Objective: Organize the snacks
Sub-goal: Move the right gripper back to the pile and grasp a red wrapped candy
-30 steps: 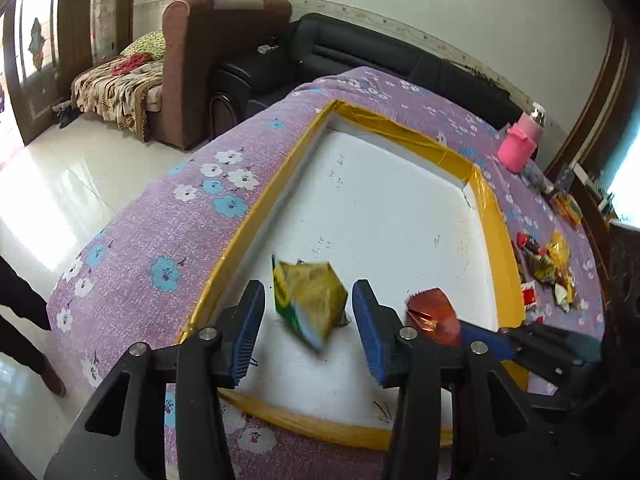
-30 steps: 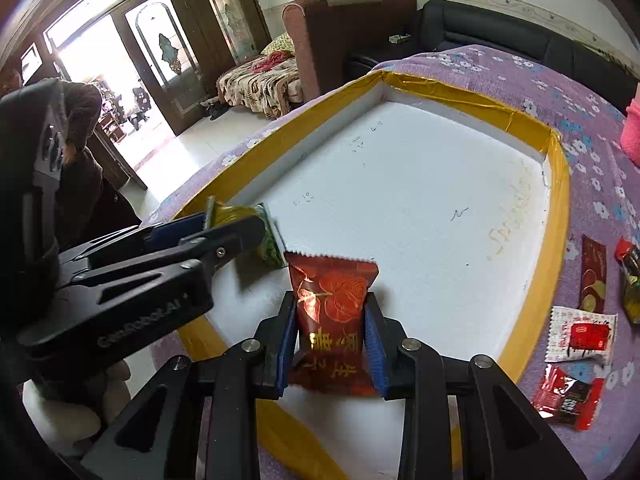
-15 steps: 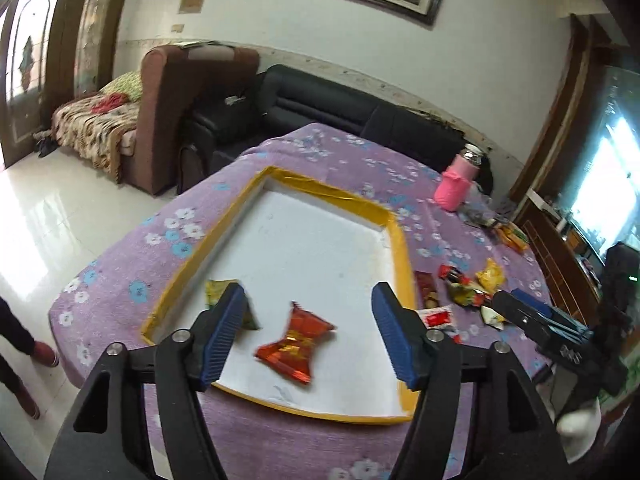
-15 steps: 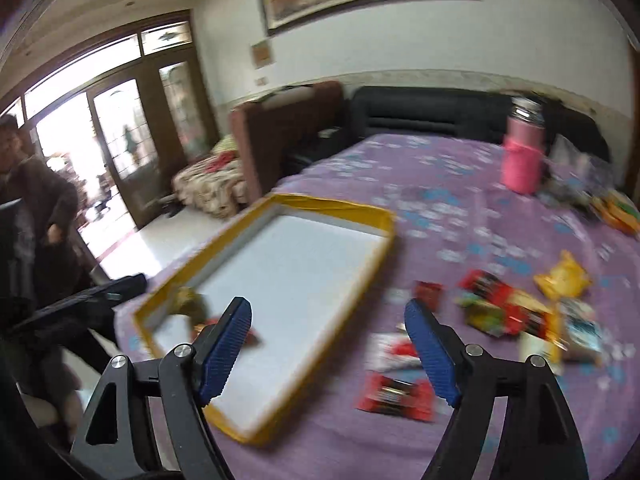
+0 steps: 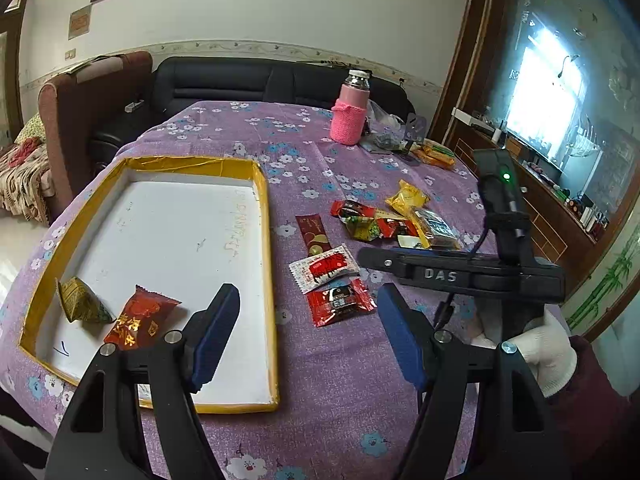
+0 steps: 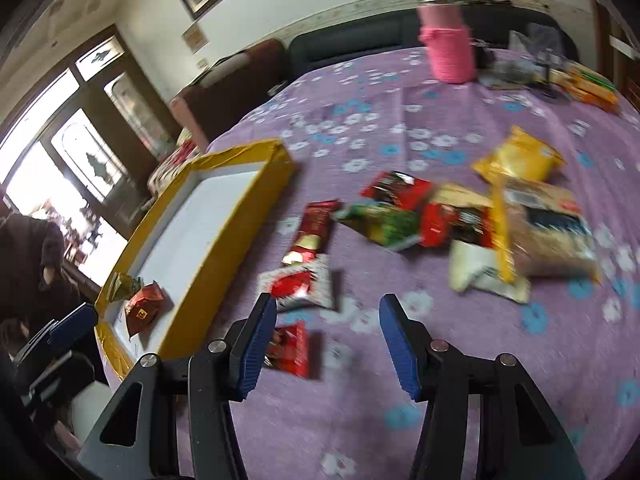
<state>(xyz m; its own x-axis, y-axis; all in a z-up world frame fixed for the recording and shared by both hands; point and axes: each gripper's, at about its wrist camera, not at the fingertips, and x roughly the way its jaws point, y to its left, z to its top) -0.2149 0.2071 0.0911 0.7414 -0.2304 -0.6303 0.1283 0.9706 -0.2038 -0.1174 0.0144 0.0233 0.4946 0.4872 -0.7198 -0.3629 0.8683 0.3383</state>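
A yellow-rimmed white tray (image 5: 265,216) lies on the purple floral cloth. In it lie a green-gold packet (image 5: 82,302) and a red-gold packet (image 5: 138,318), both near its front left corner; they also show in the right wrist view (image 6: 144,304). Several loose snacks lie right of the tray: a red-black packet (image 5: 340,300), a white-red packet (image 5: 325,266), a dark red bar (image 5: 314,232) and a mixed pile (image 5: 400,220). My left gripper (image 5: 308,320) is open and empty above the tray's right rim. My right gripper (image 6: 326,336) is open and empty, over the red-black packet (image 6: 290,348).
A pink flask (image 5: 349,114) stands at the back of the table, with orange boxes (image 5: 436,154) to its right. A sofa (image 5: 256,80) and armchair (image 5: 80,108) stand behind the table. A person (image 6: 36,256) stands at the left in the right wrist view.
Both grippers let go of their packets in the tray, opened, pulled back and swung right. The right one has moved over the loose snacks.
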